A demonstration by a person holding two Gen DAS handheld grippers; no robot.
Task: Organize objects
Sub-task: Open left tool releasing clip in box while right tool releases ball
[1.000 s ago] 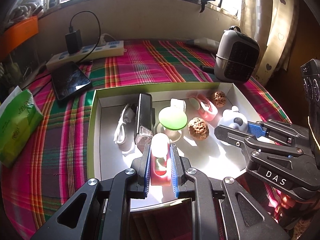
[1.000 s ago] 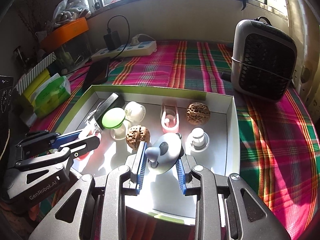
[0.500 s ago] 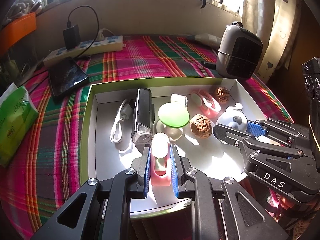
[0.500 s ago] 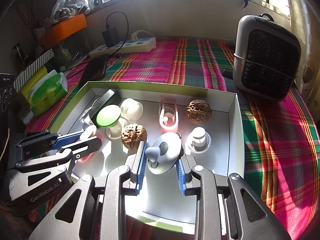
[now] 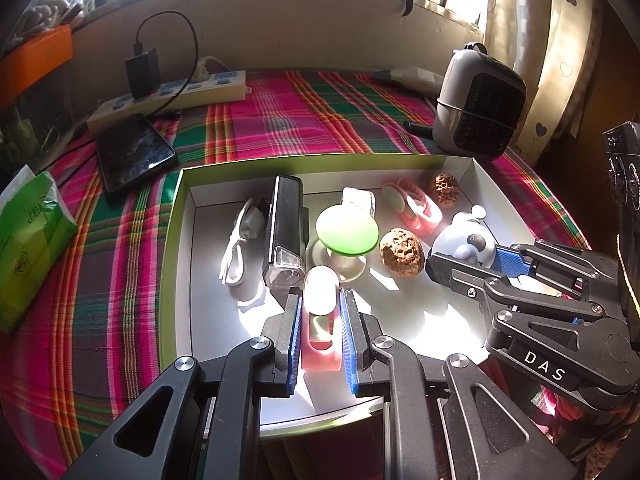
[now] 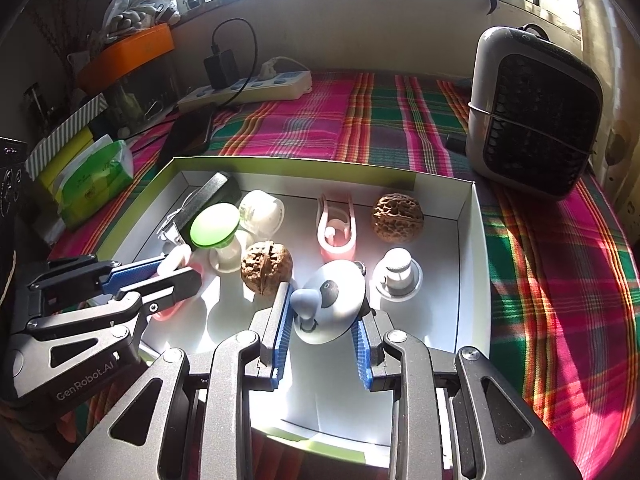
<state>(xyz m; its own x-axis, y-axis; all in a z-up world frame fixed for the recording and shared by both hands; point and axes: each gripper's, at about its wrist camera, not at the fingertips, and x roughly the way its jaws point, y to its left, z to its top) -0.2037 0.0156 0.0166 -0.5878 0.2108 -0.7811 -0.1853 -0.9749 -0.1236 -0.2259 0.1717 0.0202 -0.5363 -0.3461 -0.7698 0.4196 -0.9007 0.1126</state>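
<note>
The left gripper (image 5: 319, 312), black with blue ribbed pads, is clamped on a pink plastic clip with a white rounded end (image 5: 320, 320), holding it just above the white floor of a shallow cardboard box with a lime-green rim (image 5: 176, 216). The right gripper (image 6: 320, 320), of the same make, is closed on a pale grey round panda-faced toy (image 6: 334, 300), held over the near right part of the same box.

Inside the box, just beyond the pink clip, stands a black rectangular lamp with a clear end (image 5: 285, 232), touching a coiled white cable (image 5: 240, 248) on its left. To the right of the lamp is a green disc on a white stand (image 5: 346, 232), with a small white translucent case (image 5: 358, 200) behind it. A brown wrinkled walnut (image 5: 401, 247) lies beside the disc's stand, between it and the panda toy. A second pink clip (image 5: 412, 204) and a second walnut (image 5: 443, 187) lie near the far right corner. A white round knob on a flat base (image 6: 398, 274) sits just right of the panda toy.

The box rests on a pink, green and red plaid cloth (image 5: 280, 112). Beyond it on the cloth are a dark phone (image 5: 134, 152), a white power strip with a black charger plugged in (image 5: 168, 96), a green tissue pack (image 5: 28, 240) at the left, and a grey desk fan with a dark grille (image 5: 478, 104) at the right.
</note>
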